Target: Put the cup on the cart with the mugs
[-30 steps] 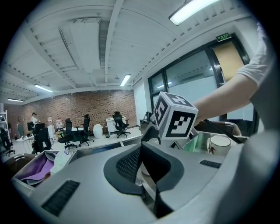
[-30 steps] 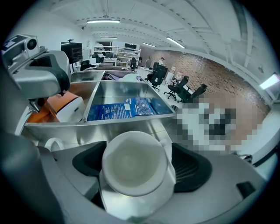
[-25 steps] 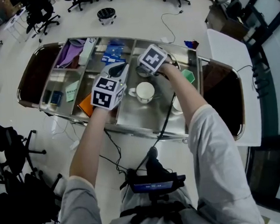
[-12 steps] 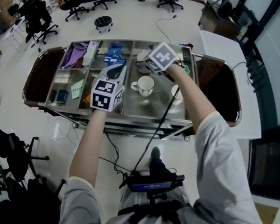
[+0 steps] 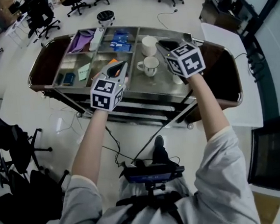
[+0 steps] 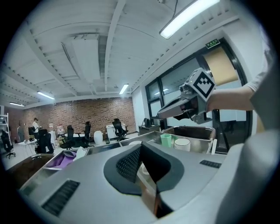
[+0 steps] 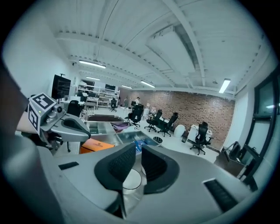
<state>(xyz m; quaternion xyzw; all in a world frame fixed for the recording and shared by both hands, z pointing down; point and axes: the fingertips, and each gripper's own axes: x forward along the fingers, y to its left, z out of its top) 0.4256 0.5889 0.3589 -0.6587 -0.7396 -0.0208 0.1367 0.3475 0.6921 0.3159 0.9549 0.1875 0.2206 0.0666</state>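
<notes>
Where the left arm ends, left tongs (image 5: 118,68): clenched, pads together, nothing held, hanging over the cart's near side.
Right tongs (image 5: 163,45): closing, with only a narrow slit between the pads and nothing in it. They are raised above the cart's right part and touch no cup or mug.
Cart (image 5: 129,107): steel, with trays side by side and a dark panel at each end.
Green cup (image 6: 166,140): upright at the cart's right end, shown in the left gripper view.
Second mug (image 6: 182,144): white, just beside the green cup.
Orange box (image 5: 110,62): in a tray, mostly hidden under the left tongs.
Mug (image 5: 149,65): white, upright in the wide right tray, handle to the left.
Cup (image 5: 149,45): white, upright on the cart in that same tray. It stands just beyond the mug without touching it, and free of both tongs.
Blue packs (image 5: 121,41): in the tray left of the cup.
Purple cloth (image 5: 86,40): in a far tray toward the left end.
Chairs (image 5: 42,17): black, on the floor beyond the cart.
</notes>
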